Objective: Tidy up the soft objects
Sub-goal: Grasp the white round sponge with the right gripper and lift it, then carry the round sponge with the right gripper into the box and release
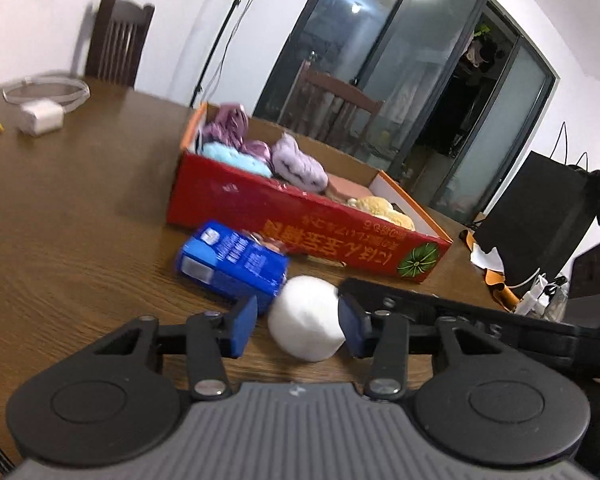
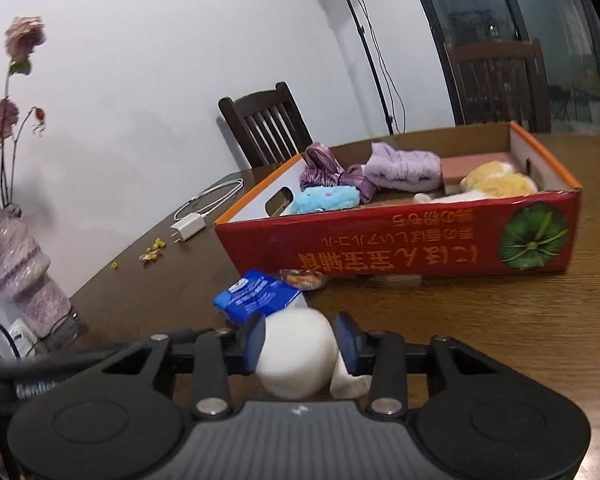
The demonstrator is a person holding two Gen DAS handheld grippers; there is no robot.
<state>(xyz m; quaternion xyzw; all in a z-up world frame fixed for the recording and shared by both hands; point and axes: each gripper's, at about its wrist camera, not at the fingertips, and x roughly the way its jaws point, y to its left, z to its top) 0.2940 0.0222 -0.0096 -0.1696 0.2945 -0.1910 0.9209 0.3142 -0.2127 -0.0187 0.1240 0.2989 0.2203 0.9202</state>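
both grippers meet at a white ball (image 1: 306, 318) on the table (image 1: 80, 208), by a blue pack (image 1: 232, 266) before the red box (image 1: 300, 224) of soft toys. right gripper (image 2: 300, 344) pinches it, likely for boxing; left gripper (image 1: 298, 320) flanks it, left pad apart.

In front of me the brown wood-grain bench (image 2: 500, 340) carries a long red cardboard box (image 2: 400, 248) lying across its middle, with a blue packet (image 2: 256, 294) just beside the box's near wall and a white soft ball (image 1: 306, 322) touching that packet. Toward the far edge lie a white charger (image 2: 190, 228) with its coiled cable (image 2: 216, 196) and a few yellow scraps (image 2: 154, 250). A mottled purple vase (image 2: 20, 268) stands at the left edge.
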